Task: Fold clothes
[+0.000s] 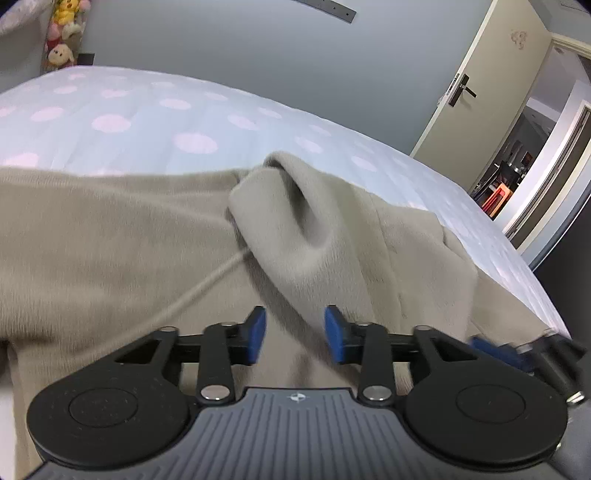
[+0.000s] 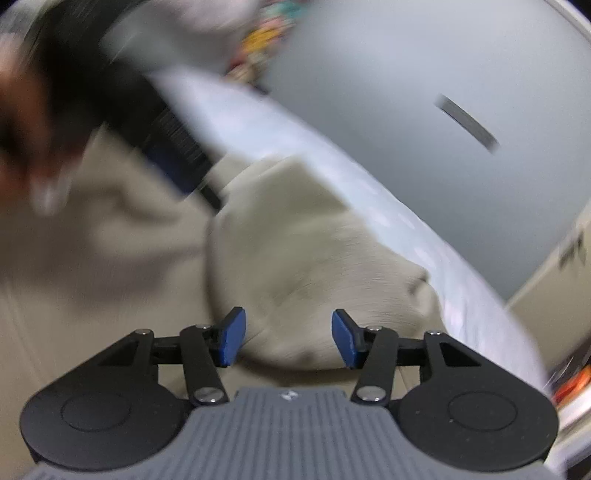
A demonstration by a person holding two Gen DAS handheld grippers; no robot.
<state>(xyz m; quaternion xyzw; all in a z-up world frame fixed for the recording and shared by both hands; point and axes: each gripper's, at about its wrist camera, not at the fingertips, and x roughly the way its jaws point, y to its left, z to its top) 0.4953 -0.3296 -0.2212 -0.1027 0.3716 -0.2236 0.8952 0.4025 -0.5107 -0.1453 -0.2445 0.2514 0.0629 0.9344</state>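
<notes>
A beige fleece garment (image 1: 110, 240) lies spread over the bed, with a raised, rumpled fold (image 1: 295, 221) and a drawstring (image 1: 207, 284) trailing across it. My left gripper (image 1: 295, 338) hovers low over the cloth just in front of that fold, its blue pads (image 1: 256, 336) apart and pressing on nothing. In the blurred right wrist view the same garment (image 2: 295, 240) bunches up below my right gripper (image 2: 288, 338), which stands open with cloth under the gap. The left gripper (image 2: 177, 158) and the hand (image 2: 33, 122) holding it show at upper left there.
The bed (image 1: 184, 118) has a pale blue cover with pink dots; its right edge drops off near a dark floor (image 1: 569, 258). An open door (image 1: 480, 92) stands at the right, plush toys (image 1: 64, 33) hang at upper left.
</notes>
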